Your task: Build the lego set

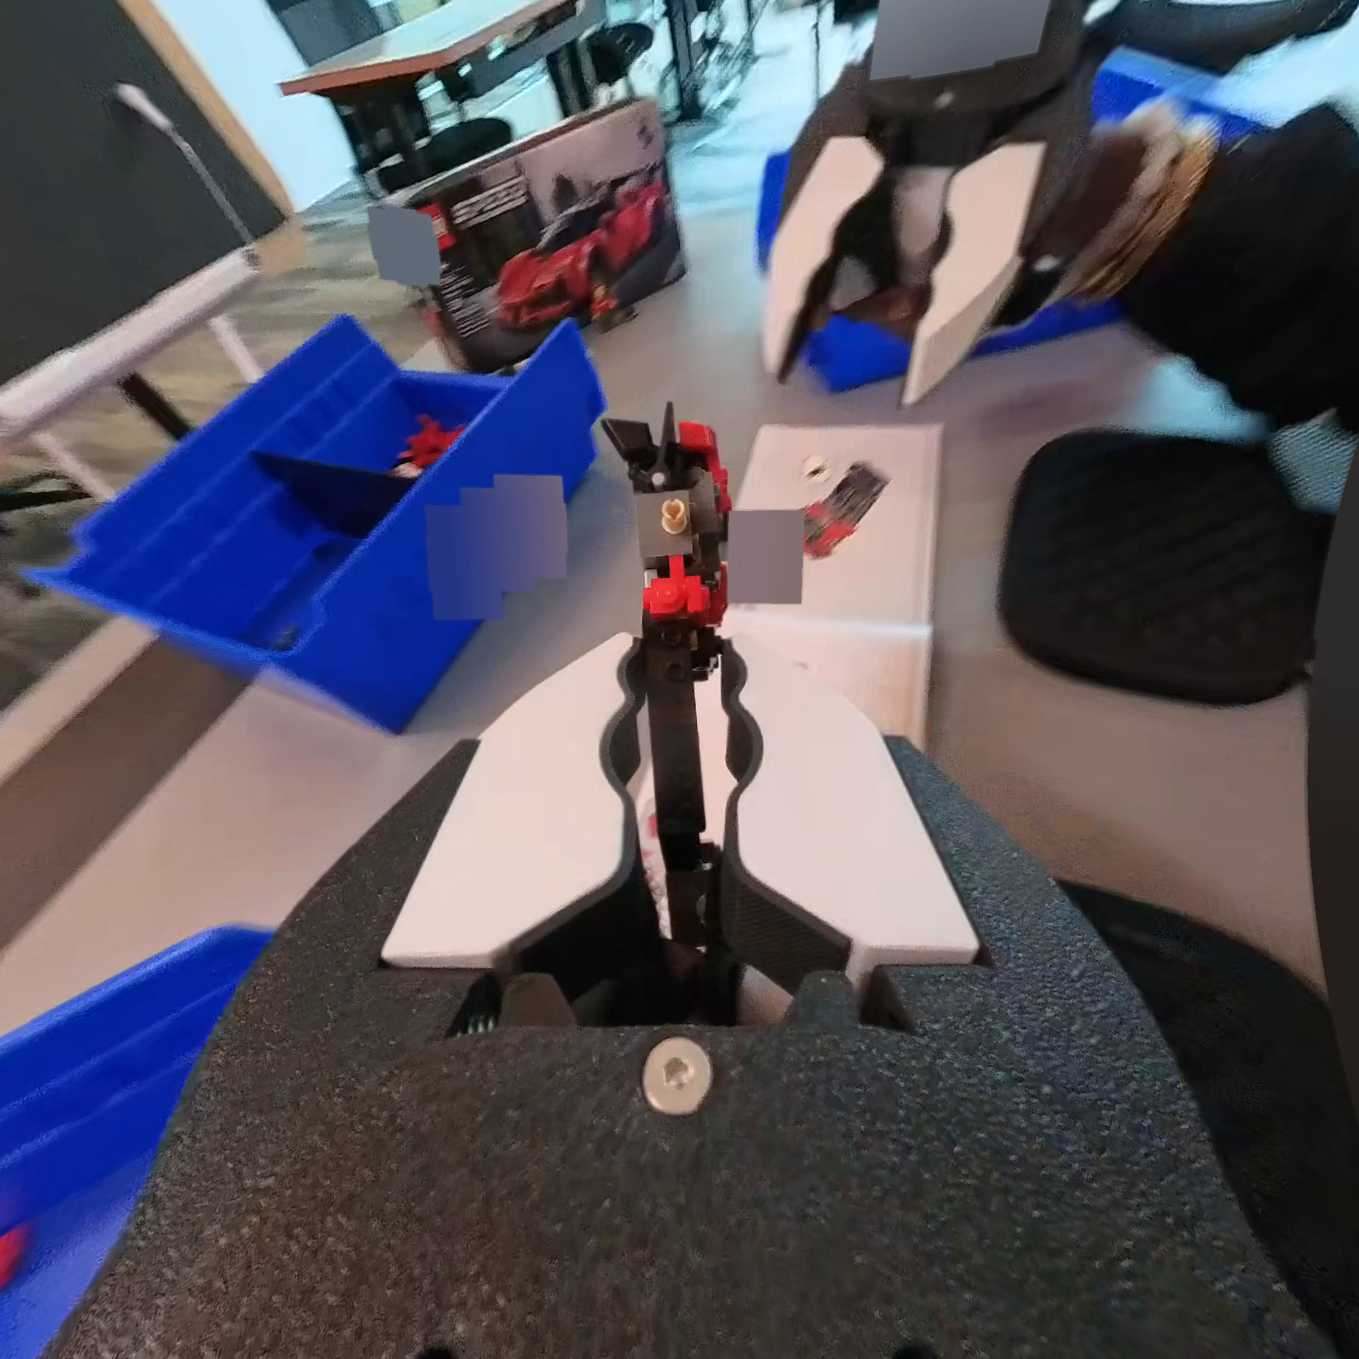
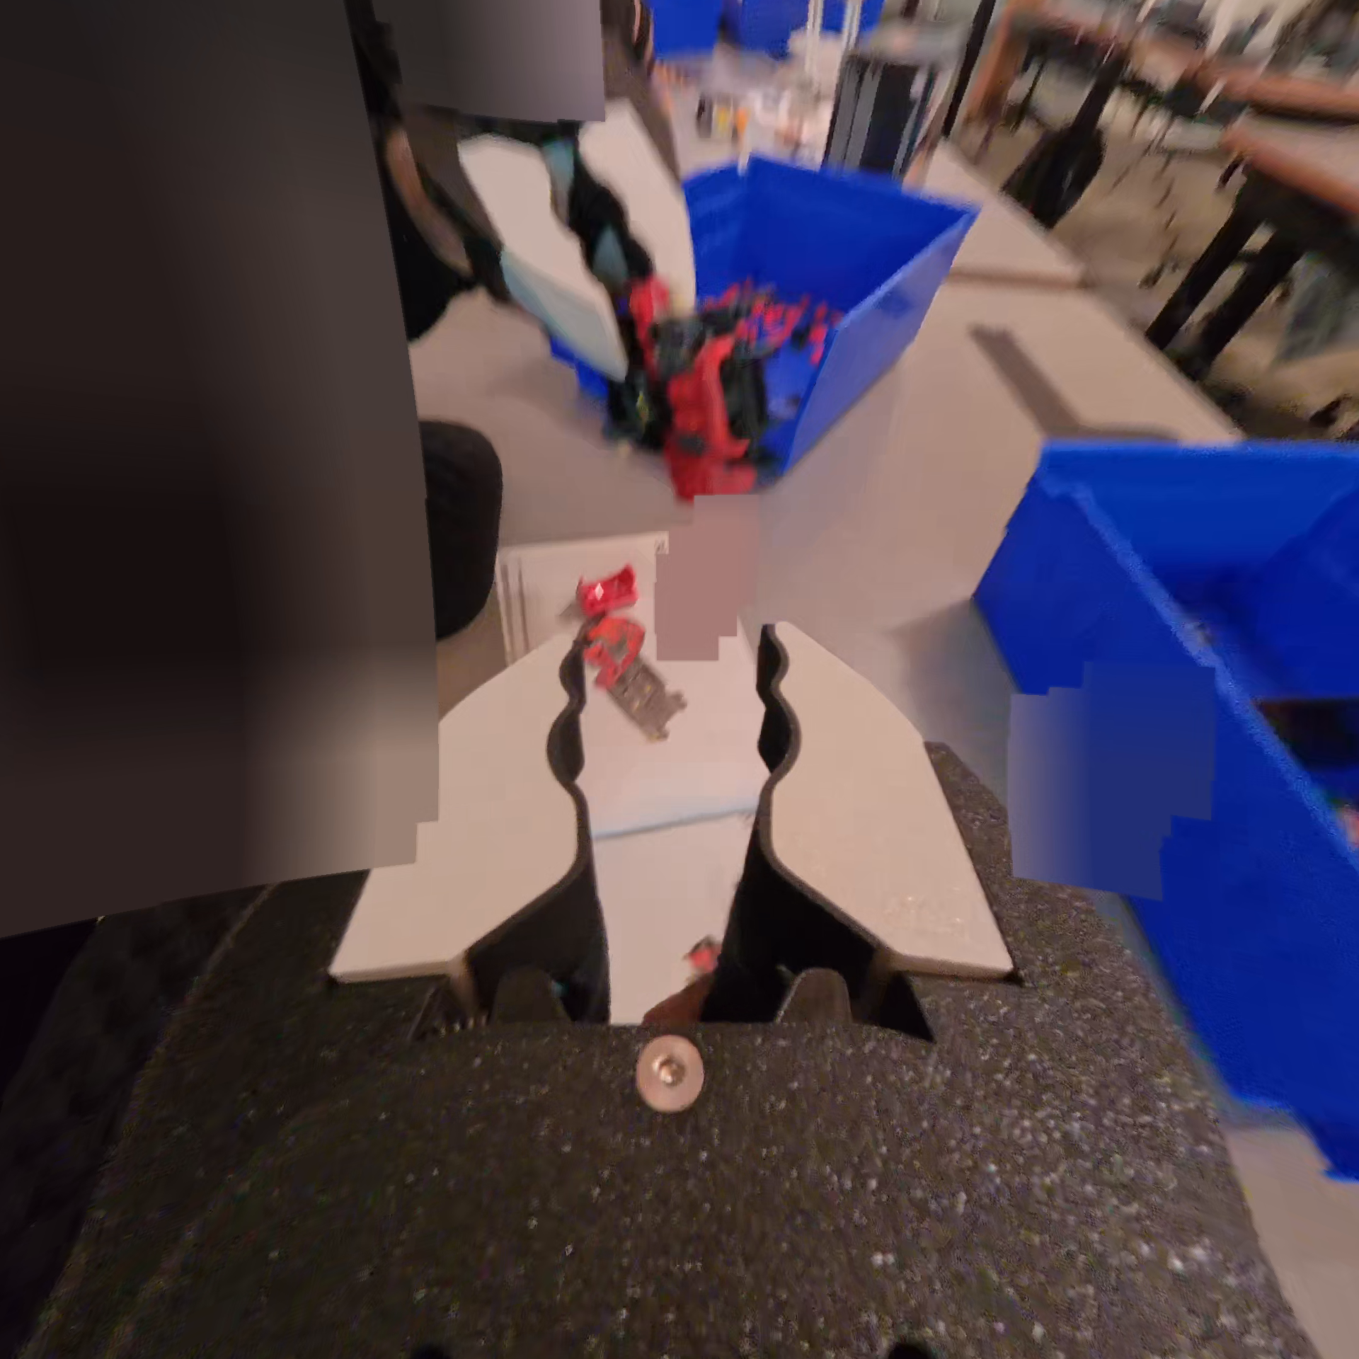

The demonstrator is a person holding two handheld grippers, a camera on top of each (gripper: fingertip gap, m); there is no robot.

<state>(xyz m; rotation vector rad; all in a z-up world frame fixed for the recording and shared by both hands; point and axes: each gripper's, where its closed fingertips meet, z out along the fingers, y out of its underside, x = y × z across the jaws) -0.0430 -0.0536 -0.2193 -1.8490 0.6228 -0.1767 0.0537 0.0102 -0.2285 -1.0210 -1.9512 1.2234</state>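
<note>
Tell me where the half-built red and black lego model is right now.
The lego model is clamped in the left claw, held up above the table between the blue bin on its left and the white instruction sheet on its right.

— What is that round black thing on the right side?
— A black cushion (image 1: 1162, 566), like a chair seat.
— And at the top, far back?
— A brown-edged table (image 1: 441, 66) with black chairs (image 1: 618, 44) near it.

It looks like an office or work room: long desks (image 1: 434, 62), black chairs (image 1: 625, 44) (all blurry), and blue bins (image 1: 309, 529) on a gray table (image 1: 1029, 772).
</note>
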